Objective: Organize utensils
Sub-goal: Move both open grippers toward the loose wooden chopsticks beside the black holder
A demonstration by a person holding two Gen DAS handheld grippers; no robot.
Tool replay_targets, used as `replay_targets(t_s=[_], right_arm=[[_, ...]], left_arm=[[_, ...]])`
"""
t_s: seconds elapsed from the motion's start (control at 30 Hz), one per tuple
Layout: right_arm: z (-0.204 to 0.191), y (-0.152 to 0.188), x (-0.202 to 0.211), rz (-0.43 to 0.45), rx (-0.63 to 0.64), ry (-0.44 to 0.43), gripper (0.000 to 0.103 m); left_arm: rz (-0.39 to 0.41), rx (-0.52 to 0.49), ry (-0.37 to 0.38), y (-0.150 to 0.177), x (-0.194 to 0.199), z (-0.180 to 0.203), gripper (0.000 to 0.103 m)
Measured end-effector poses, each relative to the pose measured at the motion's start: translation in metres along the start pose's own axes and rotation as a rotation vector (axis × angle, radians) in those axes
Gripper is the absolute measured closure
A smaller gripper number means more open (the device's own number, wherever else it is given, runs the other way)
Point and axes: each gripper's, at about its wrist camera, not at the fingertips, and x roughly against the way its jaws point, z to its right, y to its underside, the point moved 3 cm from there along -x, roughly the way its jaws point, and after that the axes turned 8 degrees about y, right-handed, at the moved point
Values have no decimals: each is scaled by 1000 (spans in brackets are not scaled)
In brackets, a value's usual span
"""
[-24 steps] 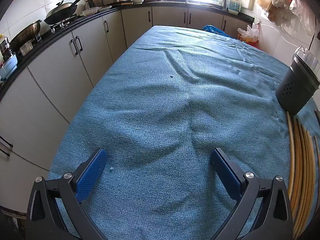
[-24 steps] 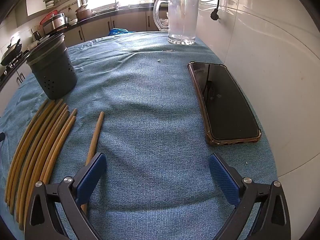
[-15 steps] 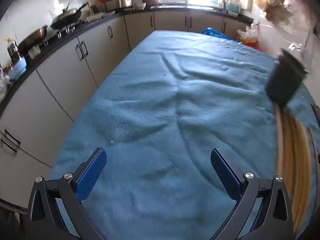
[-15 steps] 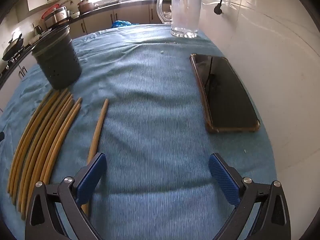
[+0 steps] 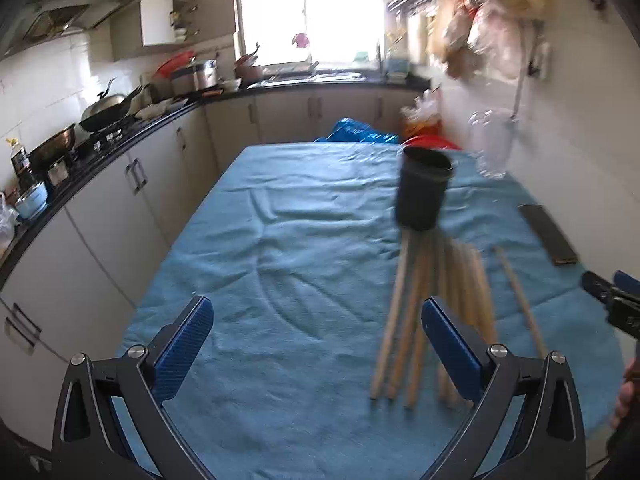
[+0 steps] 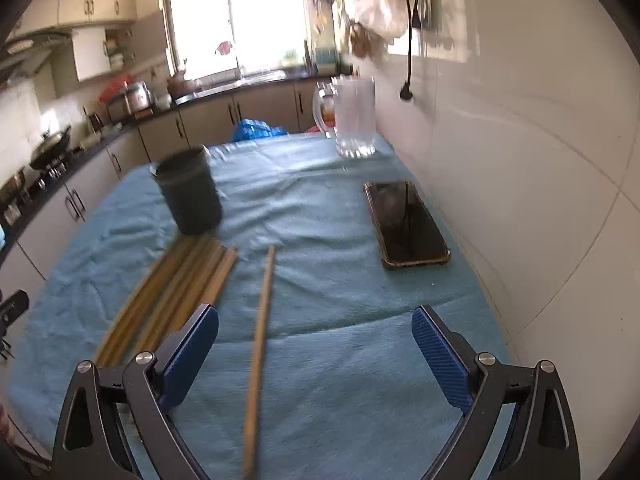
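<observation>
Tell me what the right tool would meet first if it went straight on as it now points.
Probably the lone chopstick. It lies on the blue cloth between the open fingers of the right tool, nearer the left one. The tool points downward, so it may meet the cloth too; depth is unclear.

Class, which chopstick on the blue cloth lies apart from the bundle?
The single chopstick, lying alone between the bundle and the phone; the others lie side by side.

Wooden chopsticks [image 6: 176,292] lie bundled before the upright dark holder [image 6: 190,194]; one chopstick [image 6: 260,332] apart.
</observation>
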Motion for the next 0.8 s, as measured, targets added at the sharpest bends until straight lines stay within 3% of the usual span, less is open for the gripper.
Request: replay_targets(t_s=[0.37, 0.6, 0.8], right_arm=[[-16, 4, 70, 224, -7, 9, 3], [-18, 8, 86, 267, -1, 5, 3], [-28, 13, 90, 277, 25, -24, 3]], left_arm=[[95, -68, 20, -2, 54, 31, 0], [144, -85, -2, 1, 75, 33, 0], [113, -61, 11, 0, 69, 27, 0]])
